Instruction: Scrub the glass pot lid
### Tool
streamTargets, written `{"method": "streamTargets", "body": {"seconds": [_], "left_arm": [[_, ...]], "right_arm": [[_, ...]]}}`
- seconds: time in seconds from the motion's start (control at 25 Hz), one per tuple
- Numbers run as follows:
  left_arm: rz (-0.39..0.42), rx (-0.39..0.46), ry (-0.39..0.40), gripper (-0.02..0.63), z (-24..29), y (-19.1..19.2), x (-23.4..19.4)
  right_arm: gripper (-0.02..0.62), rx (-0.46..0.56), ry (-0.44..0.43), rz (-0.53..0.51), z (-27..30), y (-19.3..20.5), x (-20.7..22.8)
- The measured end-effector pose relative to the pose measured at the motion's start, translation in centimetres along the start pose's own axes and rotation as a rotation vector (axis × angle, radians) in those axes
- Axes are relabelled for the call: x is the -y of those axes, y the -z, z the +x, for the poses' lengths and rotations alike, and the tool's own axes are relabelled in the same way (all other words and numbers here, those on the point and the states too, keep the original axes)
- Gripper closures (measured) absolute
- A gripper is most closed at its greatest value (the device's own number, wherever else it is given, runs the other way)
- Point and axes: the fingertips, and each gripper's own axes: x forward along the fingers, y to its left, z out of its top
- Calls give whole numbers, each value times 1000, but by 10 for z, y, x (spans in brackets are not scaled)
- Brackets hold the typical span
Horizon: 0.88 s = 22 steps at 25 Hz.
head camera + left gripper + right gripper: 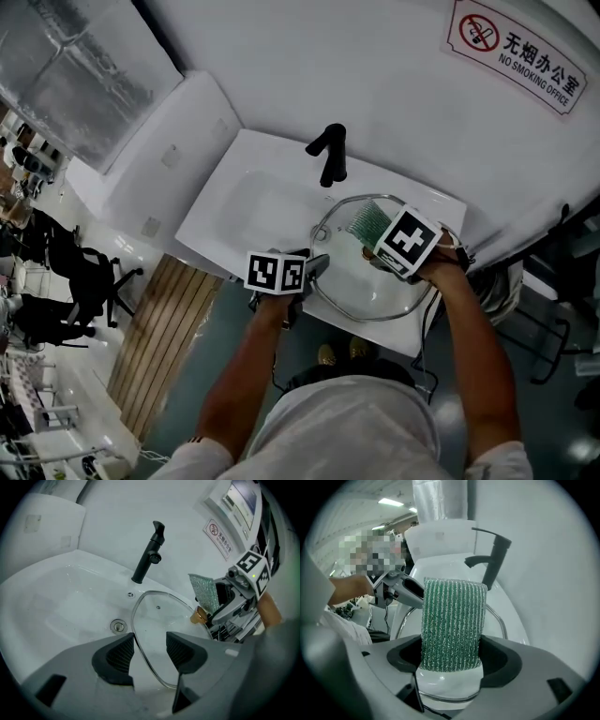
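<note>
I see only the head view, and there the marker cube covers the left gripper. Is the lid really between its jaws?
Observer: Yes. In the left gripper view, the rim of the lid crosses at a slant from one jaw of the left gripper to the other, and they seem to hold it.
Operator: And how does the right gripper hold the sponge?
Observer: The right gripper is closed on the lower end of the green sponge. The rest of the sponge stands up beyond the jaws.
Operator: Where is the lid's knob?
Observer: A gold knob shows just below the sponge's lower corner in the left gripper view. I cannot tell whether they touch.
</note>
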Motion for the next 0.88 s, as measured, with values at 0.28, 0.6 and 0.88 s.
{"method": "streamTargets", "body": {"seconds": [0.28, 0.6, 0.88], "left_arm": [[-1, 1, -3, 379, 1, 0, 1], [2, 1, -3, 379, 1, 0, 0], [7, -1, 0, 379, 1, 0, 0]], "right_arm": [[247, 162, -142, 317, -1, 38, 24], [247, 346, -214, 600, -8, 66, 41], [247, 313, -16, 360, -28, 48, 11]]}}
